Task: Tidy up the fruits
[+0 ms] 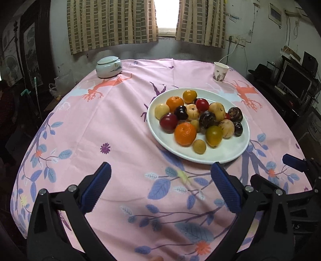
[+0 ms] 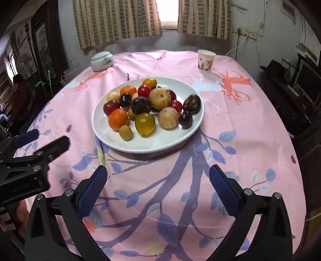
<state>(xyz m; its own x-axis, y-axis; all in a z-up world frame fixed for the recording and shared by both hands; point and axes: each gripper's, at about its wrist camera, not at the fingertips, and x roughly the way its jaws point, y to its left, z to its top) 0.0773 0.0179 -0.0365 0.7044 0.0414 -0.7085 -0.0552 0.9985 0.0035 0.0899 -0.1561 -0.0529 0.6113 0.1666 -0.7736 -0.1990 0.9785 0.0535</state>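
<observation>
Nearest the cameras, both grippers hang above the front edge of the desk (image 1: pixel 124 112) with nothing between their fingers. On the left wrist view the left gripper (image 1: pixel 160 172) has its blue-padded fingers spread wide apart over the pink leaf-printed cloth (image 1: pixel 80 124). The right gripper (image 2: pixel 157 176) shows the same wide spread on its own view, its pads framing a purple branch pattern. Each gripper also appears at the edge of the other's view, off to the side and apart from the plate.

Just beyond the fingertips sits a white plate (image 2: pixel 160 140), flat on the cloth, piled with fruits (image 2: pixel 148 104). Closest on the plate is a small tan round fruit (image 2: pixel 125 132), beside a yellow-green tomato-like fruit (image 2: pixel 144 123) and an orange mandarin (image 2: pixel 118 118). Further in lie two pale striped fruits (image 2: pixel 168 118), several dark purple-brown ones (image 2: pixel 141 105), red cherry-like ones (image 2: pixel 144 91), a second mandarin (image 2: pixel 128 90) and, at the far rim, a yellow-orange fruit (image 2: pixel 149 83). The fruits touch and overlap one another; all rest inside the plate.

Toward the far side of the desk, a lidded white ceramic jar (image 1: pixel 108 67) stands at the left and a patterned paper cup (image 1: pixel 220 72) stands upright at the right, well apart from each other. Behind them hang striped curtains (image 1: pixel 112 22) around a bright window (image 1: pixel 166 14).
</observation>
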